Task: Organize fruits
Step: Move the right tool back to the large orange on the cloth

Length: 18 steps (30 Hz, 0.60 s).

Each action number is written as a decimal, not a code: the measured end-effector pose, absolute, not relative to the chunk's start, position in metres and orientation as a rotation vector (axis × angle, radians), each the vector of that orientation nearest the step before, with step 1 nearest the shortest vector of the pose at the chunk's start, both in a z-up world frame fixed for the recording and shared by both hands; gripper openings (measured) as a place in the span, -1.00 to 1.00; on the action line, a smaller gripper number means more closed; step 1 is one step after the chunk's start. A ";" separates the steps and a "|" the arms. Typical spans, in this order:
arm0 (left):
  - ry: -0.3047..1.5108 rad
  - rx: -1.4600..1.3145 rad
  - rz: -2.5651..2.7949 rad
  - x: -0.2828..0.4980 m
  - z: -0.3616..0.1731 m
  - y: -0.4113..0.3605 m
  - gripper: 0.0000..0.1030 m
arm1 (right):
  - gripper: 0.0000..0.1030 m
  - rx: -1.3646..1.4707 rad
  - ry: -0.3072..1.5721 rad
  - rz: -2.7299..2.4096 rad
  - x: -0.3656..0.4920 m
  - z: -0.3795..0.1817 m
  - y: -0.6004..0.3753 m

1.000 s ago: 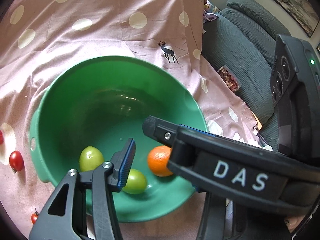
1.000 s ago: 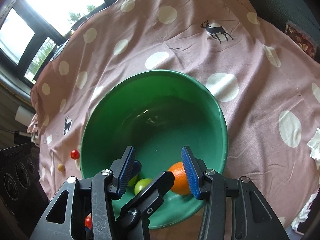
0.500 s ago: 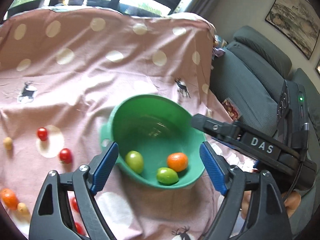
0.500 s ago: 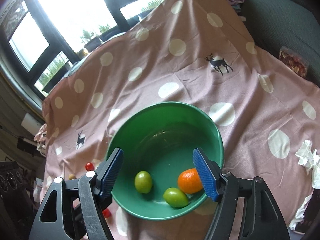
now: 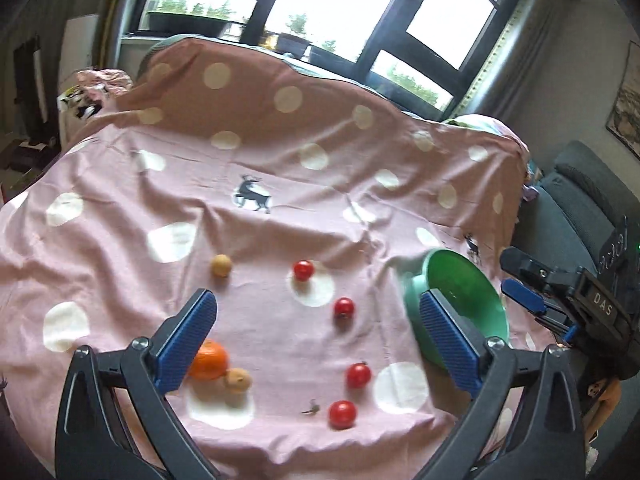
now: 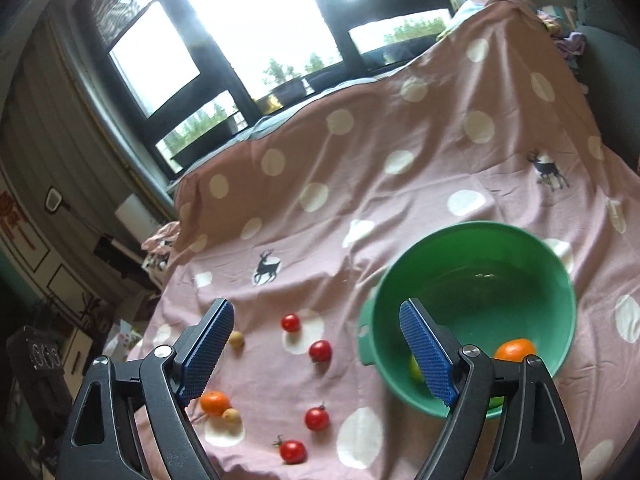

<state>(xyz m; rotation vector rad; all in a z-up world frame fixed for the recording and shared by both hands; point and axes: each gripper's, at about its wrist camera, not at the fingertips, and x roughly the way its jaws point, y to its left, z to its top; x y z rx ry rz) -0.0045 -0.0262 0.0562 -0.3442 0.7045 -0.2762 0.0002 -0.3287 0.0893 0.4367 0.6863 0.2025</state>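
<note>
A green bowl [image 6: 476, 248] stands on the pink dotted cloth; an orange [image 6: 514, 350] and a green fruit [image 6: 415, 370] show inside. It also shows at the right of the left wrist view [image 5: 460, 280]. Loose on the cloth lie several red tomatoes [image 5: 345, 307], an orange [image 5: 208, 360] and small tan fruits [image 5: 238, 381]. My left gripper [image 5: 318, 344] is open and empty, raised above the loose fruits. My right gripper [image 6: 316, 356] is open and empty, raised left of the bowl; it shows beyond the bowl in the left wrist view [image 5: 532, 304].
The pink cloth [image 5: 280, 184] with white dots and deer prints covers the table and a raised back. A grey sofa [image 5: 576, 200] stands at the right. Windows [image 6: 280, 12] lie behind. The cloth's near edge [image 5: 320, 448] runs below the fruits.
Both grippers have pulled back and up from the bowl and opened wide. The left view has swung left, so the loose fruits now lie between its fingers.
</note>
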 end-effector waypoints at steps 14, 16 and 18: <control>0.746 -0.478 -0.073 -0.004 0.008 0.067 0.95 | 0.42 0.368 1.053 0.586 0.051 -0.011 -0.166; 0.758 -0.486 -0.071 -0.002 0.005 0.068 0.94 | 0.28 0.377 1.106 0.609 0.058 -0.026 -0.154; 0.767 -0.509 -0.075 -0.002 0.001 0.072 0.93 | 0.25 0.380 1.133 0.634 0.060 -0.034 -0.147</control>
